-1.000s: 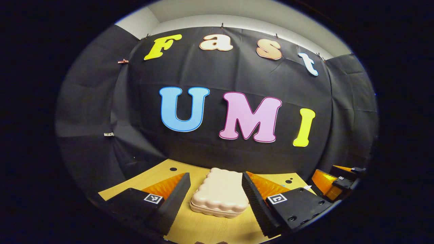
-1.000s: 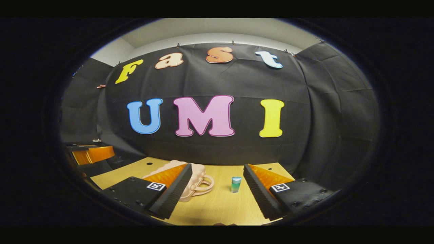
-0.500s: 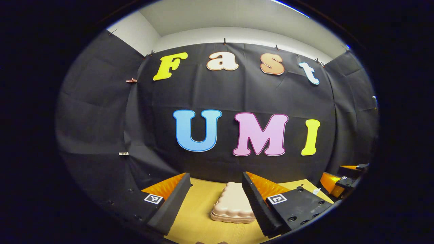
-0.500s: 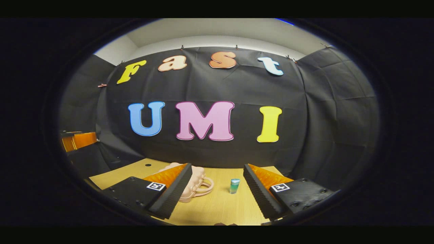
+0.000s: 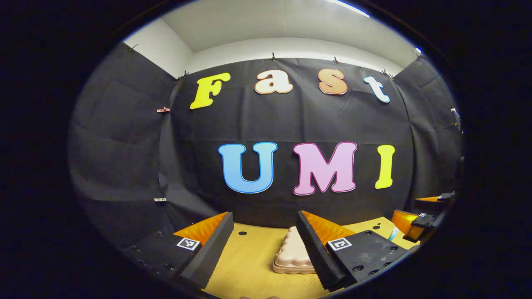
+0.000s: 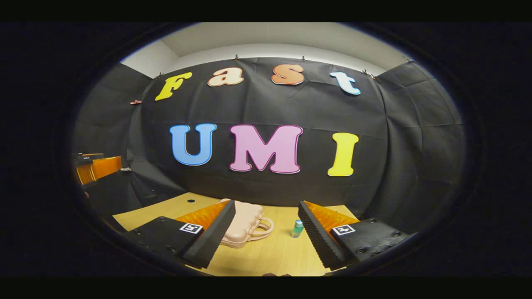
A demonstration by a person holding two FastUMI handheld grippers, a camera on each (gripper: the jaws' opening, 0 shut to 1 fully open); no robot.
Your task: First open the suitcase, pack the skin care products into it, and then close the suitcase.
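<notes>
Right gripper view: suitcase (image 6: 245, 224) lies closed, bottle (image 6: 297, 228) unpacked beside it on tabletop (image 6: 274, 257); both tongs (image 6: 266, 232) (image 5: 266, 245) gape empty.

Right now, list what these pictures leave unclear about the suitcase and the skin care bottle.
- Left gripper view: the suitcase has its right side behind the left gripper's right finger, so its handle and any clasp are hidden.
- Right gripper view: the suitcase has its left part behind the right gripper's left finger.
- Right gripper view: the skin care bottle is too small to tell its cap or label.
</notes>
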